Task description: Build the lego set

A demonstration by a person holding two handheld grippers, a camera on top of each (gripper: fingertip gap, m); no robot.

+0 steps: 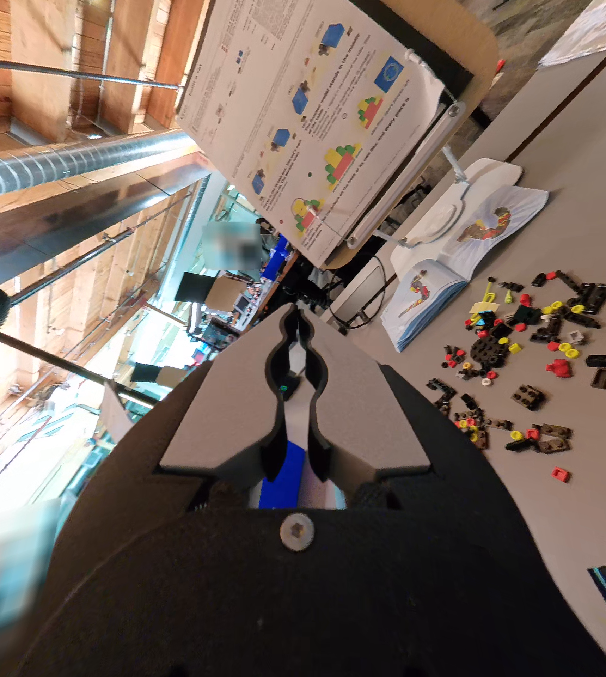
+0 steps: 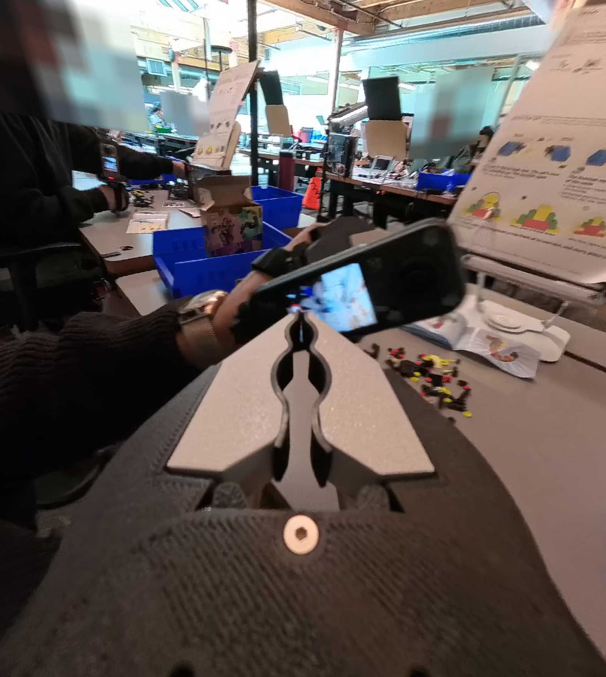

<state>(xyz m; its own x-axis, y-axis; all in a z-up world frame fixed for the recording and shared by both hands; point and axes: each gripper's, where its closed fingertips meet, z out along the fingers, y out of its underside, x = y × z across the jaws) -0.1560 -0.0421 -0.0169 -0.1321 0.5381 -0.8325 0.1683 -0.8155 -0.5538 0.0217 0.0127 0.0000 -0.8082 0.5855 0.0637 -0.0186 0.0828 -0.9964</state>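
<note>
Loose lego pieces, black, brown, red and yellow, lie scattered on the grey table; they also show in the right wrist view. An open instruction booklet lies beyond them, also seen in the right wrist view. My left gripper is shut and empty, raised off the table and rolled sideways, pointing out into the room. My right gripper is shut and empty, held above the table's near edge. The left gripper's camera body, held by a gloved hand, is just beyond my right fingertips.
An instruction sheet on a stand rises behind the booklet, also in the right wrist view. Blue bins with an open cardboard box stand to the left. Another person works at the adjacent table.
</note>
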